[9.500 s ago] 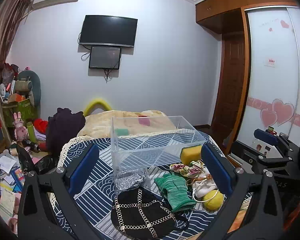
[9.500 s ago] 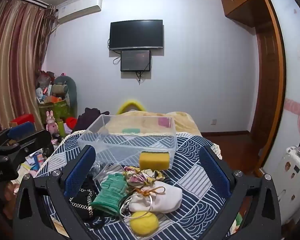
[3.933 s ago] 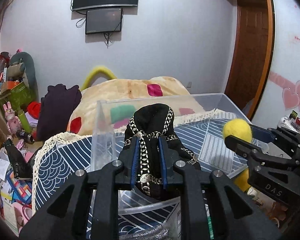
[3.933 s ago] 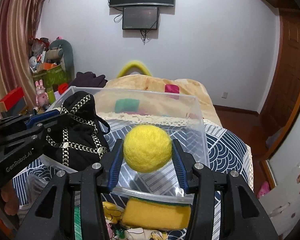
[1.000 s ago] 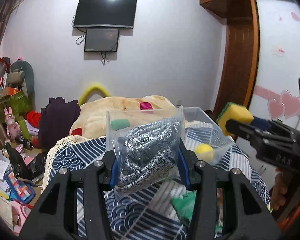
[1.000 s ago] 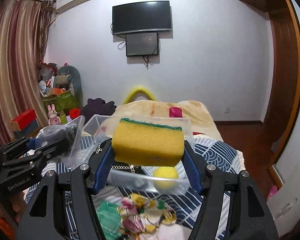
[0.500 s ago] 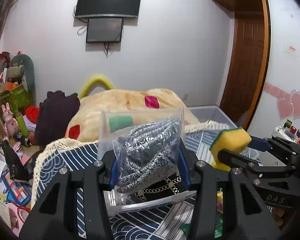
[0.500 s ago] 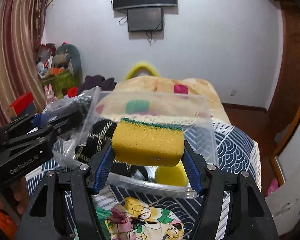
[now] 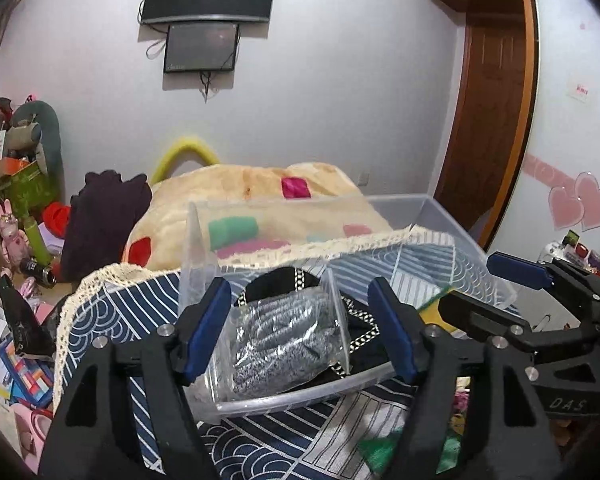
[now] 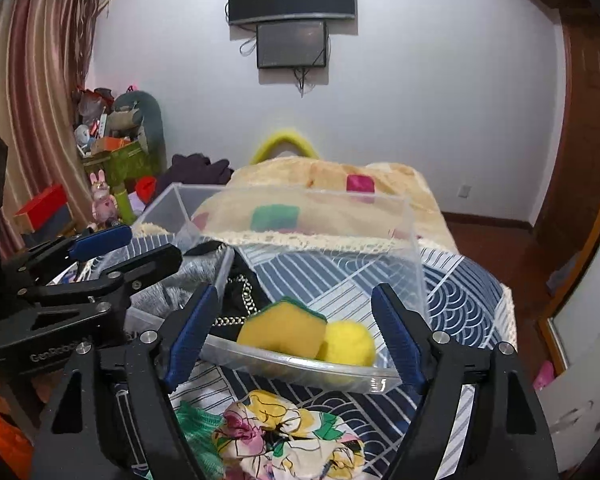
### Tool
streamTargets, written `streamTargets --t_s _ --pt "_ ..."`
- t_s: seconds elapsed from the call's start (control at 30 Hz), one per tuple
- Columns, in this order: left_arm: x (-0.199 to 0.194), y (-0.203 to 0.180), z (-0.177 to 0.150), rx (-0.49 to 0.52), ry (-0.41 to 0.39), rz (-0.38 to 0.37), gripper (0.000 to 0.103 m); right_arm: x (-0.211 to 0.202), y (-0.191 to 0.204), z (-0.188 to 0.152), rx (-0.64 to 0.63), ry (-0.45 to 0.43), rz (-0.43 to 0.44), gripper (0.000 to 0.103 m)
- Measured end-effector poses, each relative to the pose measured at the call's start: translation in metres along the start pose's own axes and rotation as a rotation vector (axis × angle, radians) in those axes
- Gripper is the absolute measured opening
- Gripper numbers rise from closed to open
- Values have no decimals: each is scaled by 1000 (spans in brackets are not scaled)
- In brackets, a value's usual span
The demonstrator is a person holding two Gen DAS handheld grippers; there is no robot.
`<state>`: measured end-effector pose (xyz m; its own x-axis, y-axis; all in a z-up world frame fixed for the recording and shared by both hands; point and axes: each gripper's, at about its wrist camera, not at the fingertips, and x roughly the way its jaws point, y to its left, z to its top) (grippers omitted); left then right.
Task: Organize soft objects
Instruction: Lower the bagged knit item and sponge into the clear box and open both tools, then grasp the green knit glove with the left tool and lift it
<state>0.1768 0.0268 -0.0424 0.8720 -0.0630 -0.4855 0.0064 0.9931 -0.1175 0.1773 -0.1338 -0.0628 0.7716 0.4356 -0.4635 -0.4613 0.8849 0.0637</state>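
A clear plastic bin (image 9: 440,216) stands on the blue patterned bedspread (image 9: 112,312). In it lie a bagged grey knit item (image 9: 276,340) on a black chain-trimmed piece (image 9: 360,320). In the right wrist view the bin (image 10: 414,248) also holds a yellow sponge with a green top (image 10: 280,330) and a yellow ball (image 10: 348,342). My left gripper (image 9: 300,332) is open just above the bagged knit. My right gripper (image 10: 294,336) is open above the sponge. A floral cloth (image 10: 284,436) and a green cloth (image 10: 194,424) lie in front of the bin.
A cream blanket with coloured patches (image 9: 256,188) lies behind the bin. Clutter, a toy rabbit (image 9: 10,228) and dark clothing (image 9: 100,216) stand at the left. A wooden door (image 9: 488,120) and a wardrobe with hearts (image 9: 576,200) are at the right.
Both grippers have opened. The bagged knit item has dropped from my left gripper into the bin, and the sponge has dropped from my right gripper beside the yellow ball.
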Motion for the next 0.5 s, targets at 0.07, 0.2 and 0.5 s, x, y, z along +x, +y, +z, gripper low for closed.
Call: streamTargets --t_s 0.07,0.2,0.5 --pt "-9 -1 2 5 -18 -3 79 -9 -1 1 -3 -24 -8 77" --pt "-31 -3 4 5 -59 -20 95 -30 1 4 -22 -79 -27 82" --pt "-56 -10 -18 11 -40 -22 101 -49 -3 -21 -16 -76 -34 83"
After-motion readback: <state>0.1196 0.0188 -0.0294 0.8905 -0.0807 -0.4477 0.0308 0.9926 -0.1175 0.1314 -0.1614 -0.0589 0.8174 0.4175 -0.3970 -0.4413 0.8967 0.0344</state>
